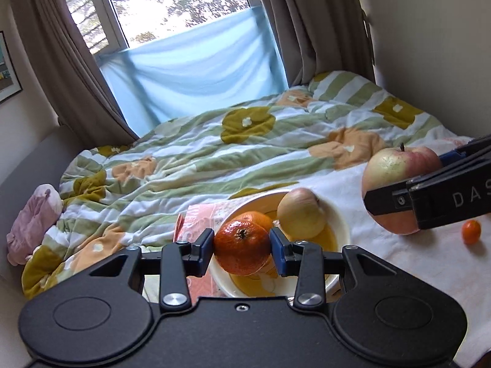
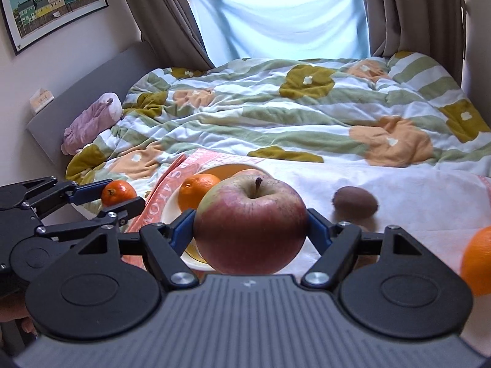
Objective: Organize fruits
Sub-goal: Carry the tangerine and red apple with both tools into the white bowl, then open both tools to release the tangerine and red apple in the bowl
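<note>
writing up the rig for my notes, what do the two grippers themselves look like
Both are matte black, with linkage arms pinned by silver screws, two round raised discs on the body and blue fingertip pads. The left gripper has a smooth body; the right gripper has a ribbed grey top plate. Seen from the left wrist view, the right one carries white letters "DAS", cut off by the frame. No cables or sleeves show.

A bed (image 2: 307,113) under a flowered quilt (image 1: 214,153) is carrying a white cloth (image 2: 399,202). Lying on it: a bowl (image 1: 339,217) just ahead of the left tongs, a kiwi (image 2: 354,201) beyond the right tongs' right finger, and a small orange (image 1: 471,231).
</note>
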